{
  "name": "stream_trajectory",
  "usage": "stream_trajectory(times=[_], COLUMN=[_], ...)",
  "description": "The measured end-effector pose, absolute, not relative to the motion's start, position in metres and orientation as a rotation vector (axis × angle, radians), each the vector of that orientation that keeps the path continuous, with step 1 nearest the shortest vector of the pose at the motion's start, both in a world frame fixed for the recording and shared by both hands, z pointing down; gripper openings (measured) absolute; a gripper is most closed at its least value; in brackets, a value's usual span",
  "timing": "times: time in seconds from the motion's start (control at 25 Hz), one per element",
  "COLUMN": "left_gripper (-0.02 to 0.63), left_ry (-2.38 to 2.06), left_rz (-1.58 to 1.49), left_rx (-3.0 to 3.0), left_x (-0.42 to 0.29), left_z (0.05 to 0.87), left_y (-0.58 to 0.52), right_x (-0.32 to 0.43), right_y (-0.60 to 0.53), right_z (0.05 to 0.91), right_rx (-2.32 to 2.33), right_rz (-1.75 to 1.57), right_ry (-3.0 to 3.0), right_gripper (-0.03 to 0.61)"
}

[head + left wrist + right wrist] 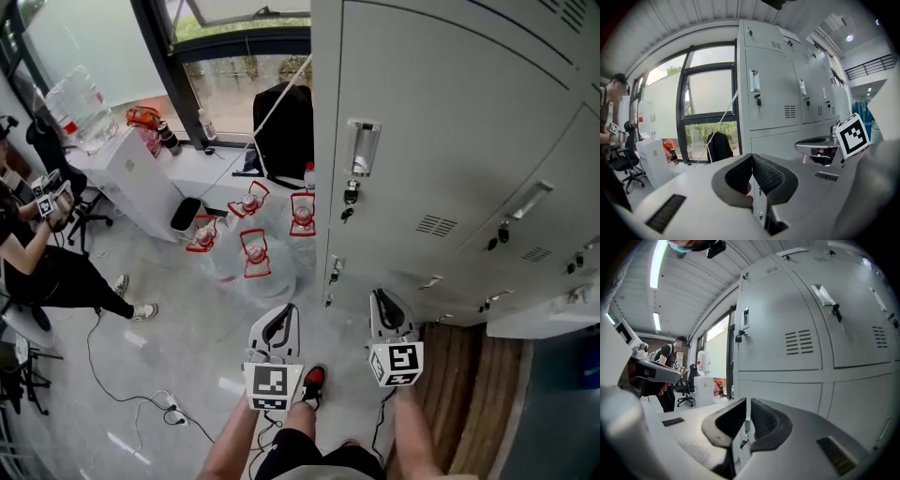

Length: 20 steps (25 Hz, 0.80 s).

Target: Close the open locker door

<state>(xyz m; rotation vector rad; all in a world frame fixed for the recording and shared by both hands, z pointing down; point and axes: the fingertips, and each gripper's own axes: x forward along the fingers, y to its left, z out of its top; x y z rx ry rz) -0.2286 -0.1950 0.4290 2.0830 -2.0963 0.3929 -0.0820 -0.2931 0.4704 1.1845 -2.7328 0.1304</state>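
Right up close are the two handheld grippers. The left gripper has its pads pressed tip to tip with nothing in them. The right gripper has its pads just a crack apart, a thin slit with nothing caught in it, so both are empty. Both point at the gray lockers without touching them. The doors straight ahead all sit flush and shut, with a key hanging in one lock. The only thing that looks like the open locker door is a pale panel sticking out from the bottom row at the far lower right of the head view. It's off to the right of the right gripper, next to a strip of wooden flooring, but honestly I can't tell for sure that's it. Out to the left, a cluster of big water jugs with red handles sits on the floor by the end of the locker bank. A black bag (or maybe a jacket) is behind them under the window. Further left there's a white water dispenser with a bottle on top, and a seated person in black at the left edge. A power strip and cables lie on the floor near the wearer's red shoe.
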Motion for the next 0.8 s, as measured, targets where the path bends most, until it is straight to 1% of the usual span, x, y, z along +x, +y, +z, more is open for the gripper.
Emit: stream_trajectory(times=[0.44,0.8], left_gripper=[0.023,0.023], left_ry=[-2.06,-2.0], left_rz=[0.364,0.368], left_rx=[2.213,2.311], left_x=[-0.156,-0.087], left_z=[0.335,0.304], left_y=[-0.159,-0.106], right_x=[0.036,0.116], right_y=[-0.237,-0.16], right_z=[0.358,0.319], right_rx=[1.358,1.465], right_rz=[0.021,-0.015], right_ry=[-2.667,-2.621], right_gripper=[0.028,0.028])
